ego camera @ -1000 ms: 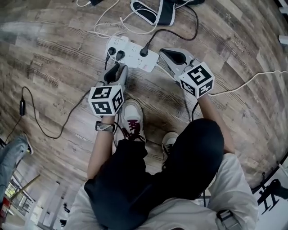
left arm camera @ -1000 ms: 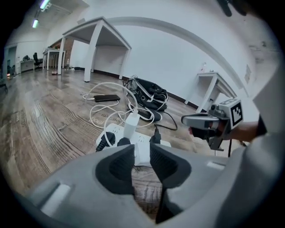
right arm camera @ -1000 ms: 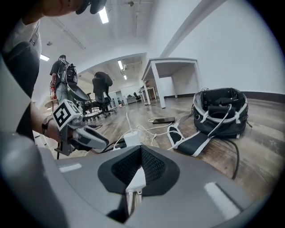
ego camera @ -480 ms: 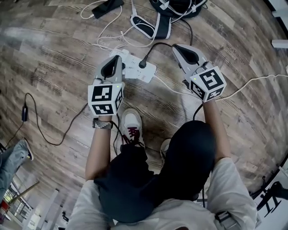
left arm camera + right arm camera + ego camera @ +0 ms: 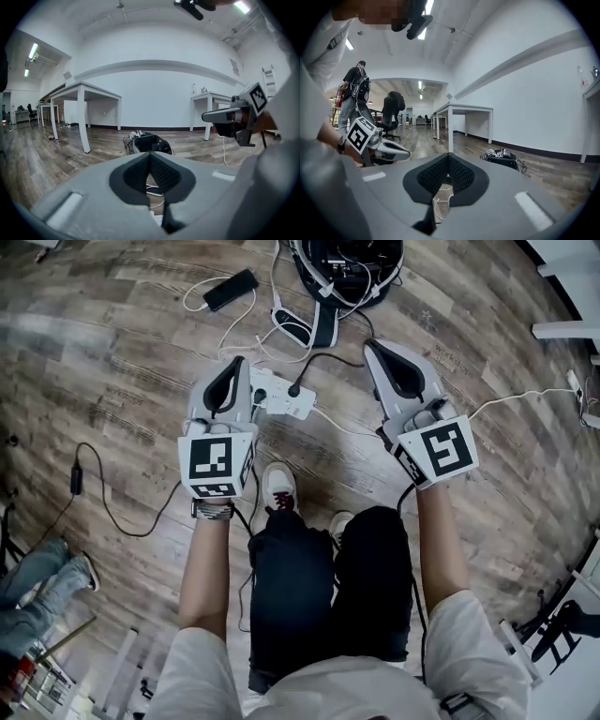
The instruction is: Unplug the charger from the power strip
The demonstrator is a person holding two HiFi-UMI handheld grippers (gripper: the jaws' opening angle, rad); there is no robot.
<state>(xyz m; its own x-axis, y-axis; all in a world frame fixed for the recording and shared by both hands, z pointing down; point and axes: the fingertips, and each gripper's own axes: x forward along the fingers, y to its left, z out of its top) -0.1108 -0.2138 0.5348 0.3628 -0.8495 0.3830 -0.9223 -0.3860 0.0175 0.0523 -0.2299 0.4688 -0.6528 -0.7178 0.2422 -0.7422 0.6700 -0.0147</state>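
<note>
Left tool (image 5: 235, 365), right tool (image 5: 372, 345) abreast, forward-pointing, jaws together

One power strip (image 5: 277, 399), two shoes (image 5: 278, 487) (image 5: 340, 522), one bag (image 5: 356, 263)

Cables (image 5: 323, 356) and bag (image 5: 354, 266) crowd the power strip (image 5: 281, 401).

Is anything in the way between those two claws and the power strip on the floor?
Nothing visible. The left gripper and right gripper hang above the floor, fingers shut and empty; the power strip lies below them with only air between. A black plug sits in it.
</note>
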